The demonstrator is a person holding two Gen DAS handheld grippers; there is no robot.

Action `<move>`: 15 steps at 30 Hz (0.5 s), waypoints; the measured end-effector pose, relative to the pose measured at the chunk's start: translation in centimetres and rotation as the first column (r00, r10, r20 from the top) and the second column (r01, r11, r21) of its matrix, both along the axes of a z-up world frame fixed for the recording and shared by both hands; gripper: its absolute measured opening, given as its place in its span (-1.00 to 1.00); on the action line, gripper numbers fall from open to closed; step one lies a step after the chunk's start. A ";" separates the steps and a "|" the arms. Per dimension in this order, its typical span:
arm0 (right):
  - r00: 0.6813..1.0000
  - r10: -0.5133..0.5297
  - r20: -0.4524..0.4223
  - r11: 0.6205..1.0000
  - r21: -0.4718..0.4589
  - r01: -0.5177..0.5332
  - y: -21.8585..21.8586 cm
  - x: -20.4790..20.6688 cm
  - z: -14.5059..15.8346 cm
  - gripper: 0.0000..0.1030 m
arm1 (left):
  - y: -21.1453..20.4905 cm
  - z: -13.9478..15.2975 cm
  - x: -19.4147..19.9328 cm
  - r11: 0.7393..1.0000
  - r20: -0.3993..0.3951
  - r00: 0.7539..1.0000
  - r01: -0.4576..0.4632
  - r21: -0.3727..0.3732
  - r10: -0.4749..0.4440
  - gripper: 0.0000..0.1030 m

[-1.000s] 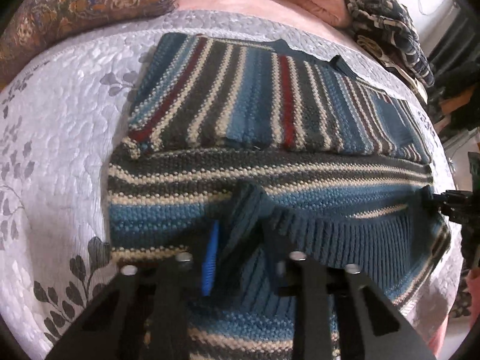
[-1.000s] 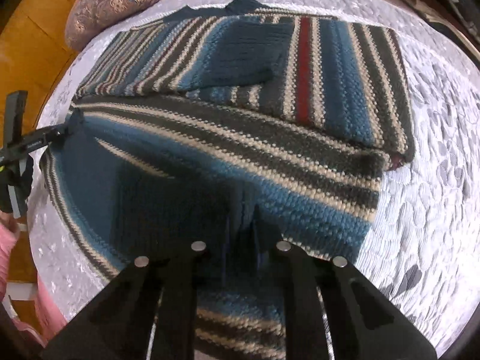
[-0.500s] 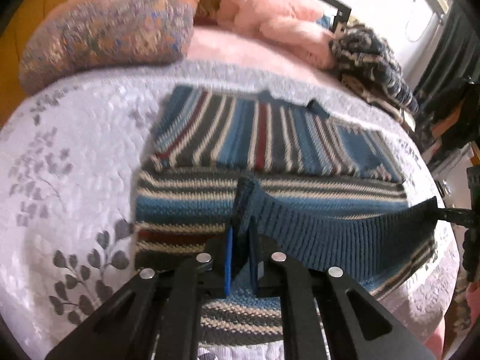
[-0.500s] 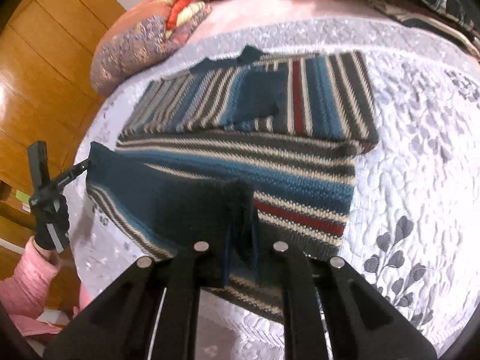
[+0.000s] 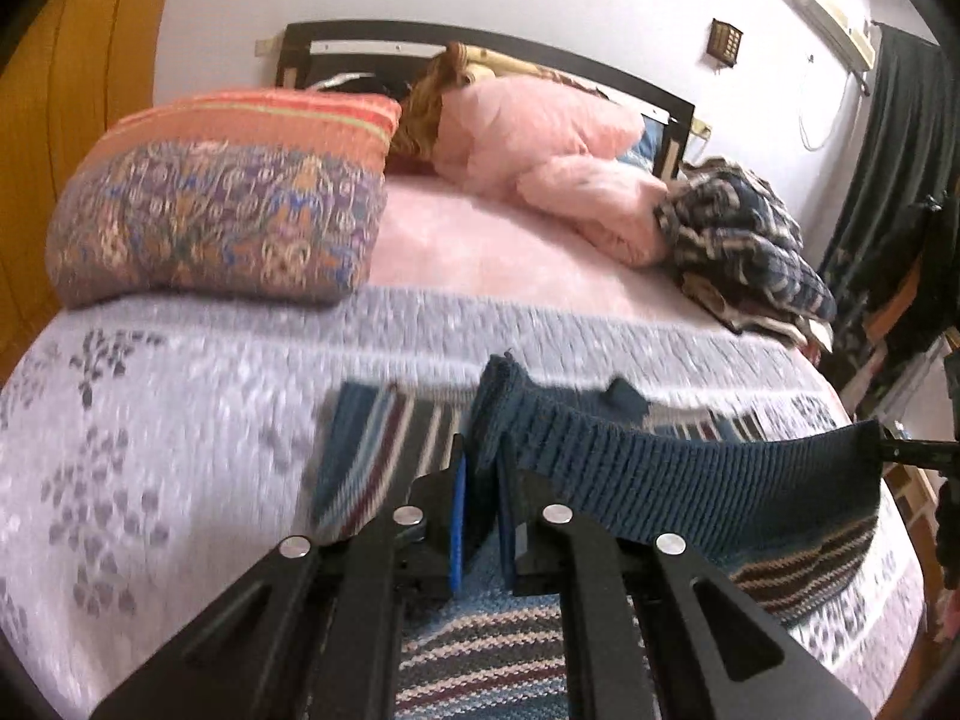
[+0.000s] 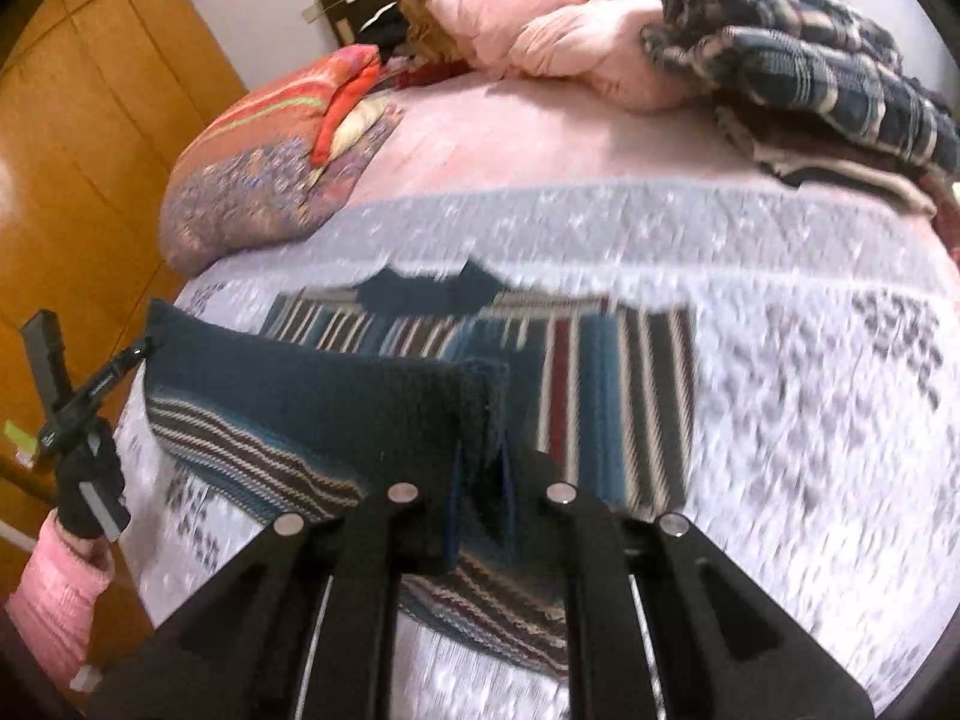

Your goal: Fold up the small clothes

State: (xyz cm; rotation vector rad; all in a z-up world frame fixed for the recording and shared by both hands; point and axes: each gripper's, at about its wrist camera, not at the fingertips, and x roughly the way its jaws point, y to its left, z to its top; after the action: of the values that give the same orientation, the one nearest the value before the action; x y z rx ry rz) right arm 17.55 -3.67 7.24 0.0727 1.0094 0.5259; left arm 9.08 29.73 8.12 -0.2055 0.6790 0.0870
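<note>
The left gripper [image 5: 480,480] is clamped on one corner of the ribbed hem [image 5: 690,480] of the striped sweater [image 5: 384,450], its blue-lined fingers [image 5: 458,516] pressed against the knit from both sides. The right gripper [image 6: 480,480] is pinched the same way on the opposite hem corner, so the dark ribbed band stretches taut between the two, lifted clear of the grey quilt [image 5: 180,420] while the upper body of the sweater lies flat on it. Holding both corners at once keeps the edge straight and level, which a clean fold toward the collar [image 6: 420,291] seems to call for. Beyond the sweater, at the head of the quilt, sit a patterned pillow [image 5: 222,204], a pink blanket [image 5: 540,144] and a heap of plaid cloth [image 5: 738,240], well apart from the fold. A pink sleeve [image 6: 54,594] shows behind the left gripper in the right wrist view.
</note>
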 end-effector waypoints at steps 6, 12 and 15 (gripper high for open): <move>0.998 -0.066 -0.001 0.997 -0.030 0.066 1.1 7.2 -0.6 -0.82 | 1.0 -0.9 5.6 0.999 0.006 0.999 -0.041 0.005 0.041 -0.84; 0.993 -0.108 -0.050 0.993 -0.056 0.105 2.5 12.4 -4.0 -0.82 | 2.7 -4.2 10.0 0.996 -0.054 0.995 -0.086 -0.001 0.086 -0.83; 0.989 -0.124 -0.076 0.990 -0.075 0.118 3.3 14.2 -5.8 -0.82 | 3.1 -6.4 11.7 0.996 -0.097 0.991 -0.086 0.012 0.087 -0.83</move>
State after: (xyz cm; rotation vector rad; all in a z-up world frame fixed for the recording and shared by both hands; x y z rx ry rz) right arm 31.72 -0.41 1.45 0.0931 1.0941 0.3786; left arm 20.82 32.79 1.69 -0.2243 0.7669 0.1838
